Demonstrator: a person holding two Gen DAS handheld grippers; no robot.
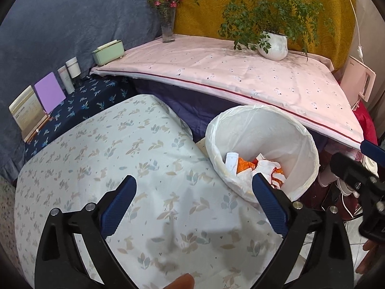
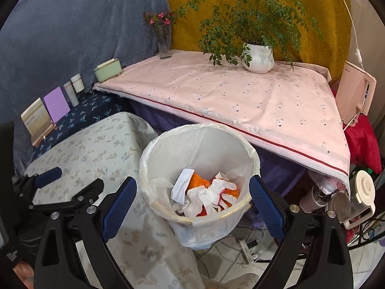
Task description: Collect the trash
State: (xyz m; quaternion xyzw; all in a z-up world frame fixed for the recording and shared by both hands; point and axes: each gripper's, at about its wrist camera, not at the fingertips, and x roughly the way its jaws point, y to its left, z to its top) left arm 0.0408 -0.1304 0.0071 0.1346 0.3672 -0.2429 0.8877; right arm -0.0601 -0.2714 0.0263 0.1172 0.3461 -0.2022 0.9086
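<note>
Left wrist view. Left gripper (image 1: 193, 190): jaws spread wide, nothing between the blue pads, poised over the leaf-print cloth (image 1: 120, 168) of a low table. Trash bin (image 1: 305, 130), lined with a white bag, stands just beside that cloth's right edge, below the front edge of the pink-covered table (image 1: 228, 77). Trash (image 1: 255, 166) inside the bin: white crumpled paper and orange wrapper. Right gripper, partly seen at the right border (image 1: 356, 171). Potted plant (image 1: 273, 44) near the pink table's back right corner; flower vase (image 1: 168, 24) at its back left corner; green box (image 1: 108, 51) at its left edge. Purple card (image 1: 49, 91) on the dark blue floral cloth, left.

Right wrist view. Right gripper (image 2: 190, 192): jaws released and wide, the trash bin (image 2: 154, 159) seen between the fingers, pads not touching it. Trash (image 2: 207, 192) lies in the bin's bottom. Left gripper (image 2: 48, 175) at the left, over the leaf-print cloth. Bottles (image 2: 312, 197) under the pink table's right corner.
</note>
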